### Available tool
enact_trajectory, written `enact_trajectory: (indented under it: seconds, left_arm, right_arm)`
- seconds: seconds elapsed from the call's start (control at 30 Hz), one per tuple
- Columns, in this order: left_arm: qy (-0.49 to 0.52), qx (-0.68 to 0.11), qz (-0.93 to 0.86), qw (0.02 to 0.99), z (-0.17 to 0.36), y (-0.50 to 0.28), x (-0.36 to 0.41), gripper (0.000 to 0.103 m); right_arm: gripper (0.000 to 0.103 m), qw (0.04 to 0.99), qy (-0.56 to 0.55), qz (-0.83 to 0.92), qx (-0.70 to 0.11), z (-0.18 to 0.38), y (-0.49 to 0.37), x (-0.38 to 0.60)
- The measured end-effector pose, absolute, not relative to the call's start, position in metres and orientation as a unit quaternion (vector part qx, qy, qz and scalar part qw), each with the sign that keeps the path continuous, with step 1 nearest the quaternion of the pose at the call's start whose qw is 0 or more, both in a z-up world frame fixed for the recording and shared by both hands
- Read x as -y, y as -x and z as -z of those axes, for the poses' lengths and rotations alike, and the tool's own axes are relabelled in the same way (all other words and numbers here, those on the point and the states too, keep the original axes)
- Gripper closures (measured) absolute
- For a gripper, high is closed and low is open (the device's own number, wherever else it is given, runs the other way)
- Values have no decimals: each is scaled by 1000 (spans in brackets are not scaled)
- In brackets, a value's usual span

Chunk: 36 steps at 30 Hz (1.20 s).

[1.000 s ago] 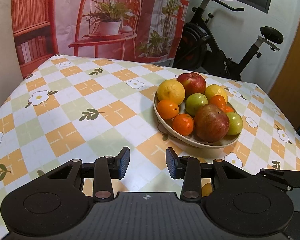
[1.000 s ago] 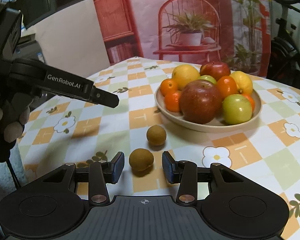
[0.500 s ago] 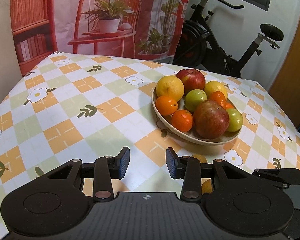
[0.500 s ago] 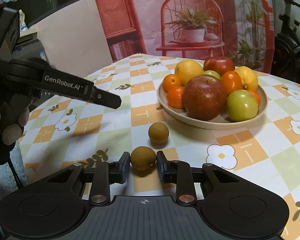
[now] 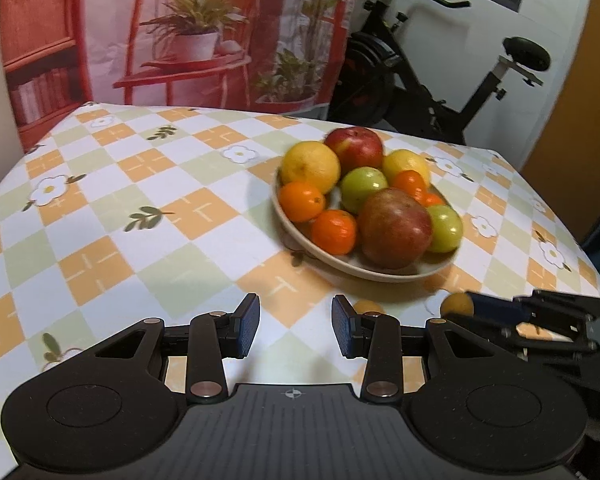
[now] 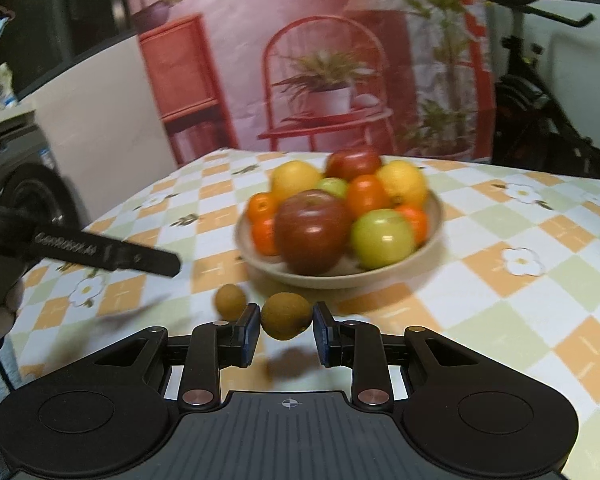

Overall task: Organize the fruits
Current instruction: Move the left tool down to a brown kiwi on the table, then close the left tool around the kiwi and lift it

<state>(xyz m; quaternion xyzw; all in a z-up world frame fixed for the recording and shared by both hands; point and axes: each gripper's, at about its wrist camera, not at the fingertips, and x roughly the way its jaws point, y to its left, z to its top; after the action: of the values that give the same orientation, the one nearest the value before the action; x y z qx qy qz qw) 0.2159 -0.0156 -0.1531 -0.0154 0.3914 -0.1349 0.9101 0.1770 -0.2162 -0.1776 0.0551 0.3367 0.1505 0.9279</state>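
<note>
We have our right tongs [image 6: 286, 330] clamped on a small brown fruit [image 6: 286, 316] lifted near the table's front edge, the bowl [image 6: 432, 236] straight ahead, our left tongs [image 5: 295, 330] apart, empty.

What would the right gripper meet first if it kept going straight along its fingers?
Probably the near rim of the fruit bowl, since the right gripper, shut on a small brown fruit, points at it. Depth is unclear.
</note>
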Motion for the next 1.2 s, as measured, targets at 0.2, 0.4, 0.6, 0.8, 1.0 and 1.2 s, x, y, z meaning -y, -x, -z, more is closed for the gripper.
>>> enact_trajectory:
  seconds: [0.2,0.4,0.6,0.8,1.0,1.2]
  left_arm:
    - [1,-394,167,904,158,-218,35,61]
    - [-9,-406,179,896,168,-222,49,61]
    - [-15,-412,182,893,176,-230,56,61]
    - [-14,-413,188,891,179,-232,58,65]
    - [-10,-412,192,891,181,-226,56,73]
    - [-5,-396,176,901,178,-215,51,73]
  right_arm:
    - [77,932,-72,-125,-332,182,-175,235]
    - [77,932,-69,-123,-333,188,-175,236]
    - [77,931,-77,-128,-333,190,-171,237]
    - [77,928,-92,-132,-335,191,-172,241]
    - [77,926,-98,-134,-338,192,-172,242]
    - [77,925,-97,-135,-342,193,-174,241]
